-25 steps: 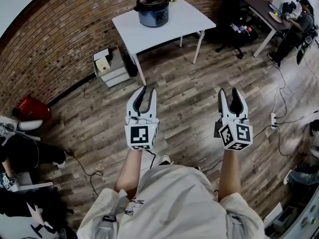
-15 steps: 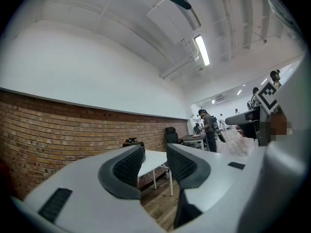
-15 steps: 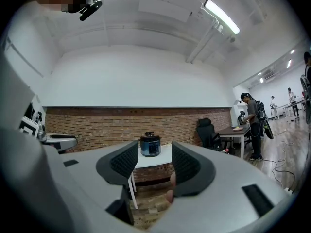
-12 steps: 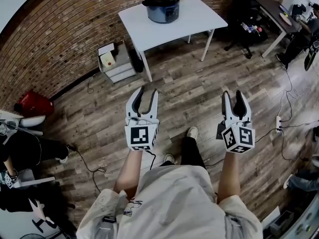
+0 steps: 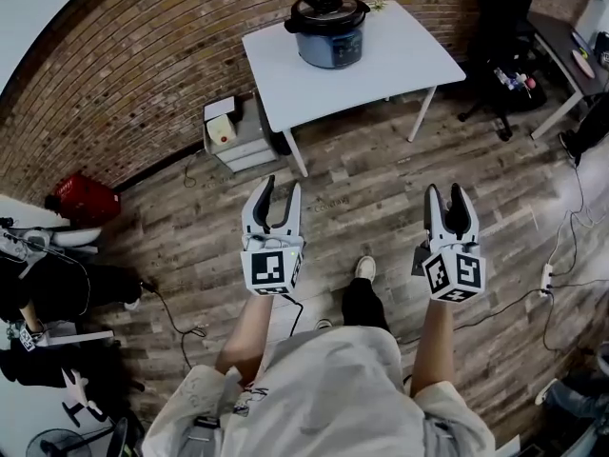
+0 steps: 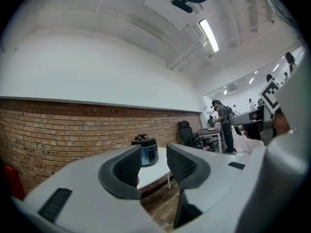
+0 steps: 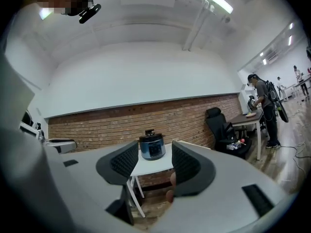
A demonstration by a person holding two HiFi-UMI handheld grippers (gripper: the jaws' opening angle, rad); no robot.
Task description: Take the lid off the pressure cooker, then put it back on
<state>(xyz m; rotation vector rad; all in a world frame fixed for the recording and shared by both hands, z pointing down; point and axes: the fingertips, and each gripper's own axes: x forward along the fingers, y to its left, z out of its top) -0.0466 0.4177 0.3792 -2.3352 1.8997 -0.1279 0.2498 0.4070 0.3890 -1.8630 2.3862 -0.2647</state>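
The pressure cooker (image 5: 330,36), dark blue-grey with its black lid (image 5: 326,8) on, stands at the back of a white table (image 5: 390,60) against the brick wall. Both grippers are held level over the wooden floor, well short of the table. My left gripper (image 5: 281,187) is open; its jaws have just been opening and nothing is between them. My right gripper (image 5: 447,193) is open and empty too. In the left gripper view the cooker (image 6: 147,152) shows far off between the jaws of that gripper (image 6: 156,164). The right gripper view frames the cooker (image 7: 152,147) above its gripper (image 7: 154,161).
A small drawer unit (image 5: 233,136) stands left of the table. A black office chair (image 5: 500,27) and a dark desk (image 5: 571,46) are at the right. A red bag (image 5: 84,198) lies by the wall. Cables (image 5: 547,279) run over the floor. A person (image 7: 262,110) stands at the far desk.
The table and cooker have grown nearer in the head view as the person walks forward. Both grippers have travelled forward with the body. The left jaws stand a little wider.
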